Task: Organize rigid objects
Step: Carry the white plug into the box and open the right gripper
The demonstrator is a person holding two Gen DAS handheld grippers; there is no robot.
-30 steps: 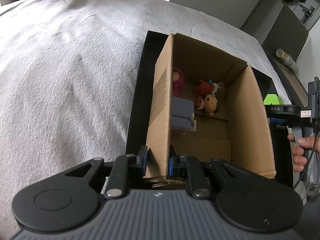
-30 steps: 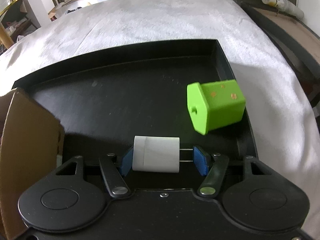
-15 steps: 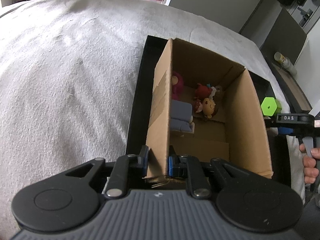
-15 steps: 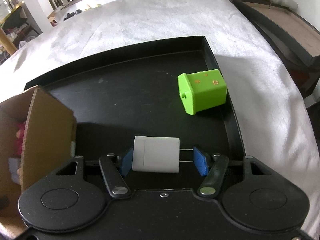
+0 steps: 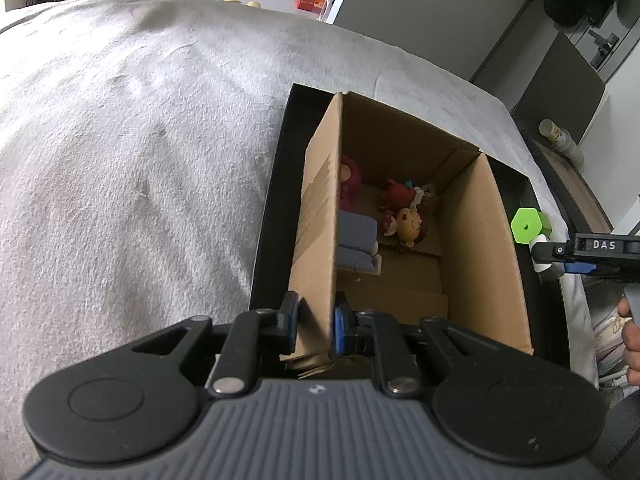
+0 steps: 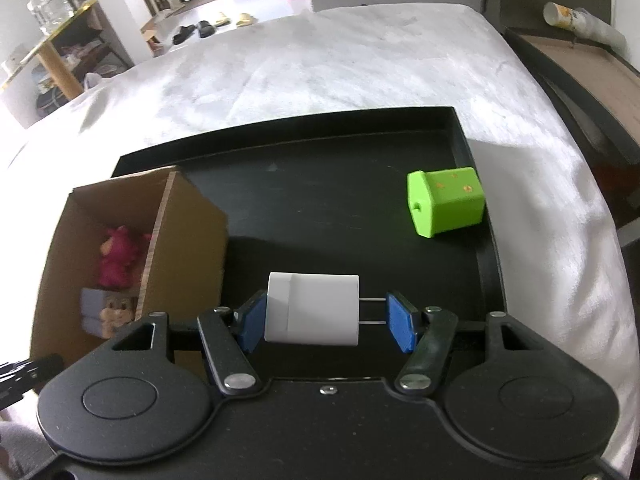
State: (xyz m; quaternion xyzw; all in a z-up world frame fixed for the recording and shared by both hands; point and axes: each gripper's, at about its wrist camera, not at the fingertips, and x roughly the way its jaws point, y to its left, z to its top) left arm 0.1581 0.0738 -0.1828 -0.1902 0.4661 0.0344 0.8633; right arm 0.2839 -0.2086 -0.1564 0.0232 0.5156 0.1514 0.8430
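Note:
My left gripper (image 5: pixel 315 326) is shut on the near left wall of an open cardboard box (image 5: pixel 318 216) that stands on a black tray (image 5: pixel 272 200). Inside lie a pink plush figure (image 5: pixel 350 178), a red figure (image 5: pixel 398 196), a round-headed doll (image 5: pixel 410 222) and a grey-blue block (image 5: pixel 356 234). My right gripper (image 6: pixel 326 322) is shut on a white charger plug (image 6: pixel 312 314), held end to end with its prongs against the right pad, above the tray (image 6: pixel 320 208). A green block (image 6: pixel 446 200) lies on the tray at the right; it also shows in the left wrist view (image 5: pixel 528 226).
The tray rests on a white fleecy cover (image 5: pixel 120 168). A dark side table with a bottle (image 6: pixel 580 22) lying on it stands to the right. The box (image 6: pixel 176 248) is left of my right gripper. Shelves and shoes are far behind.
My right gripper has risen and pulled back left with the charger plug; the box interior has come into its view. The left gripper has kept its hold on the box wall while lifting slightly.

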